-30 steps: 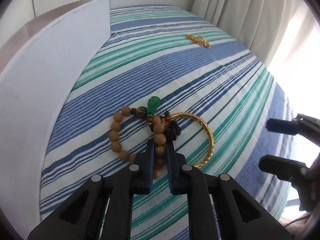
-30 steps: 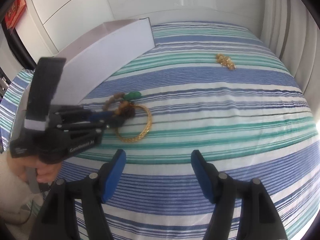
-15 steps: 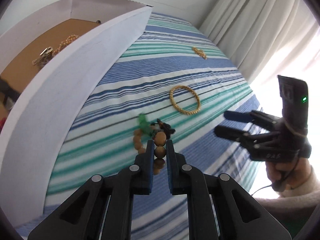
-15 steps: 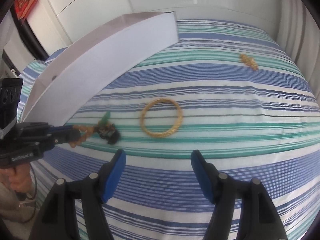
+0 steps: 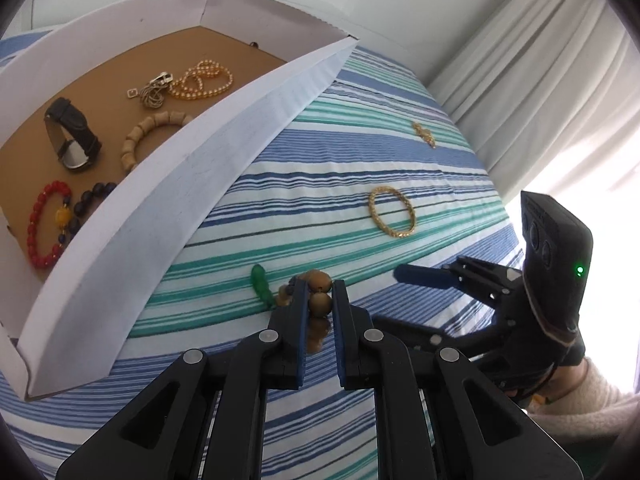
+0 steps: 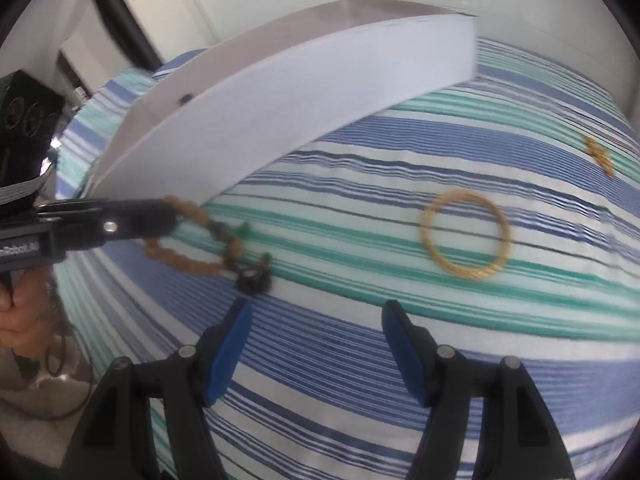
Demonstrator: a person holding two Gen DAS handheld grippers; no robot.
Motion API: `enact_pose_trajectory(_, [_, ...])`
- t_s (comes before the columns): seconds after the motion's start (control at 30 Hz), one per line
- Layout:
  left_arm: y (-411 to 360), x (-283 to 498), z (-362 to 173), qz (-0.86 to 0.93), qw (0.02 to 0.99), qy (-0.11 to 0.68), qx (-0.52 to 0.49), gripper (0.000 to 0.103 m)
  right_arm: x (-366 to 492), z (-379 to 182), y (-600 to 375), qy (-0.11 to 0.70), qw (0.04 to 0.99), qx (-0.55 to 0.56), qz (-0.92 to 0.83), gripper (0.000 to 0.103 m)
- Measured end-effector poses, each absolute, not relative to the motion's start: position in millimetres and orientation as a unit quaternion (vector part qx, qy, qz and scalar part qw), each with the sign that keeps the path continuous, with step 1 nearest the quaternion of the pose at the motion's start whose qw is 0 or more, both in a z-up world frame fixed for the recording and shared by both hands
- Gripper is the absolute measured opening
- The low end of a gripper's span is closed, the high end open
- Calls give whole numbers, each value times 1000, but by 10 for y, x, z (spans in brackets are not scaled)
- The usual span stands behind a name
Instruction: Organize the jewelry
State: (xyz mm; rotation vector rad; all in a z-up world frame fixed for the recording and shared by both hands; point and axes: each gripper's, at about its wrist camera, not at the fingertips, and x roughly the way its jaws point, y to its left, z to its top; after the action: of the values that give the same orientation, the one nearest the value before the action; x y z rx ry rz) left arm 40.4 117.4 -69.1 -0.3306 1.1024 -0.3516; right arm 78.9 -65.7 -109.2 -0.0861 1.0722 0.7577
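My left gripper is shut on a wooden bead bracelet with a green pendant and holds it above the striped bedspread, beside the white cardboard box. In the right wrist view the bracelet hangs from the left gripper near the box wall. My right gripper is open and empty, low over the bedspread. A gold bangle and a small gold chain lie on the bedspread.
The box holds a black watch, a red bead bracelet, a dark bead bracelet, a wooden tube bracelet, a pearl strand and a silver piece. White curtains hang at the right.
My left gripper has lifted the bead bracelet off the bedspread and carried it left toward the box, away from the gold bangle. The right gripper stayed open and shifted left.
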Motion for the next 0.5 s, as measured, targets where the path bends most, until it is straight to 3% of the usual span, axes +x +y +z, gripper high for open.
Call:
enact_pose_trajectory(0.1, [1208, 427, -773, -158, 819, 525, -168, 9, 785, -1151, -390, 491, 776, -60, 391, 68])
enact_pose_trajectory(0.27, [1241, 444, -787, -153, 818, 526, -174, 9, 814, -1263, -30, 481, 761, -109, 422, 56])
enact_pose_trajectory(0.3, [1249, 445, -777, -151, 819, 525, -174, 9, 818, -1289, 7, 480, 762, -122, 418, 50])
enact_pose_trajectory(0.37, [1265, 446, -765, -147, 821, 524, -172, 9, 813, -1267, 23, 473, 763, -137, 418, 10])
enact_pose_trajectory(0.5, [1274, 427, -743, -139, 825, 524, -160, 9, 763, -1152, -171, 483, 764, -119, 410, 9])
